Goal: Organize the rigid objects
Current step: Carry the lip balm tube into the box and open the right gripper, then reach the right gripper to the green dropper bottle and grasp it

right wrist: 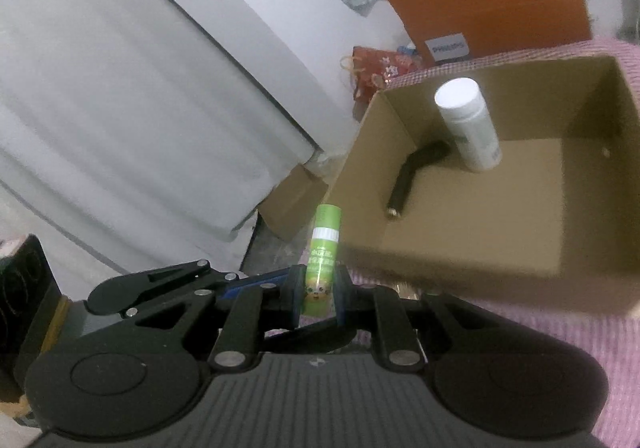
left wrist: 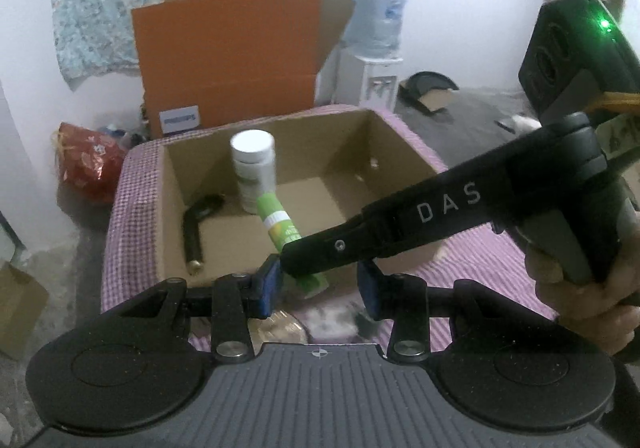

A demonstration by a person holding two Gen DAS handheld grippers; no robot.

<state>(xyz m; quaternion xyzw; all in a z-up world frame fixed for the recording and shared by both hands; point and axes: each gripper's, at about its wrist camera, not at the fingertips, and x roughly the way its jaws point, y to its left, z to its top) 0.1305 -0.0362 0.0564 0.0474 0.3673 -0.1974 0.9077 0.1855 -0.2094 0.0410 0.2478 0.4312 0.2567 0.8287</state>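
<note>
My right gripper (right wrist: 317,298) is shut on a green glue stick (right wrist: 322,248) and holds it upright just left of the open cardboard box (right wrist: 360,152). In the left wrist view the right gripper (left wrist: 304,264) crosses from the right and holds the glue stick (left wrist: 280,224) at the box's near rim (left wrist: 172,176). My left gripper (left wrist: 318,290) is open and empty, just below the glue stick. Inside the box stand a white bottle (left wrist: 253,168) and lies a black bent tool (left wrist: 196,228); both also show in the right wrist view, the bottle (right wrist: 468,124) and the tool (right wrist: 412,176).
The box sits on a pink checked cloth (left wrist: 120,232). An orange Philips carton (left wrist: 228,60) stands behind it, a red bag (left wrist: 86,164) to its left, a water dispenser (left wrist: 374,44) at the back. Small items (left wrist: 280,328) lie on the cloth under my left gripper.
</note>
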